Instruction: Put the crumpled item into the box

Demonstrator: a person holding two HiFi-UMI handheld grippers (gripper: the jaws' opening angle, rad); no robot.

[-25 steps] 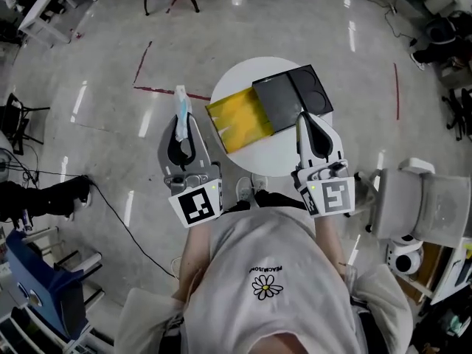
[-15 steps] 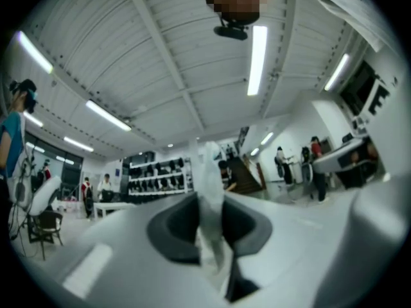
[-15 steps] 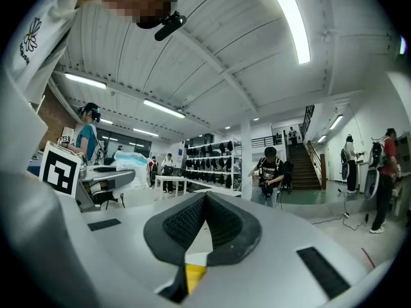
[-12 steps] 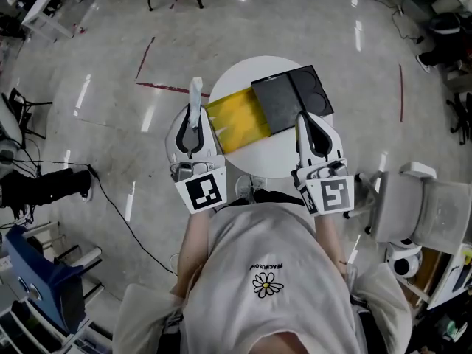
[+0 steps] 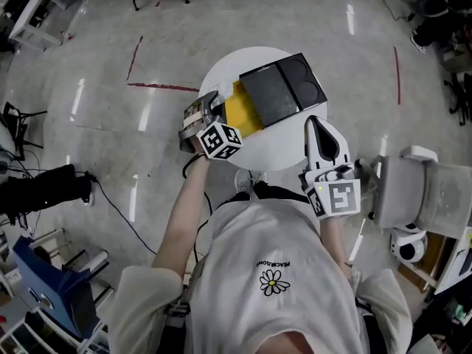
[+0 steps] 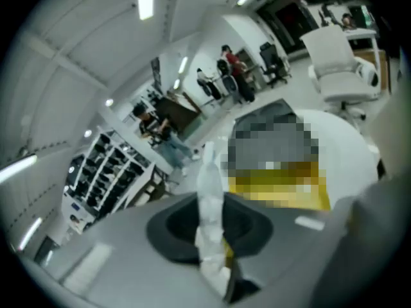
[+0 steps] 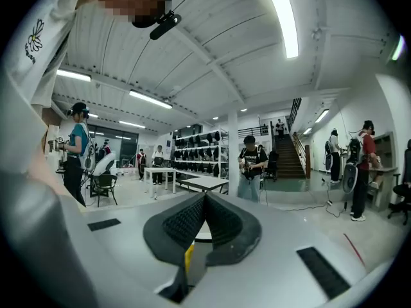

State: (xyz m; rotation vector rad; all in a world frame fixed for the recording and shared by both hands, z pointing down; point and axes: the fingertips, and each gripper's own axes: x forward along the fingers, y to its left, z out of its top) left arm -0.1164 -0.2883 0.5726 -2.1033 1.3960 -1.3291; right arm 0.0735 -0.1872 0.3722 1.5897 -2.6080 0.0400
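Note:
A round white table (image 5: 284, 147) carries an open box with a yellow tray (image 5: 243, 110) and a black lid part (image 5: 280, 87). My left gripper (image 5: 214, 108) hangs at the yellow tray's left edge, turned toward the table. It is shut on the crumpled item, a whitish crinkled strip (image 6: 207, 172) that sticks up past the jaws (image 6: 212, 204). The yellow tray (image 6: 276, 186) lies just beyond it in the left gripper view. My right gripper (image 5: 322, 125) rests at the table's right front edge, shut (image 7: 205, 199) with nothing in it and pointing out into the room.
A white chair (image 5: 431, 198) stands close on the right. A black cable (image 5: 118, 212) runs over the floor at left, near red tape lines (image 5: 158, 87). Several people (image 7: 252, 162) and racks stand far off in the hall.
My left gripper has swung right and forward with the crumpled item, from beside the table to the yellow tray's left edge, and has turned. The right gripper has barely moved.

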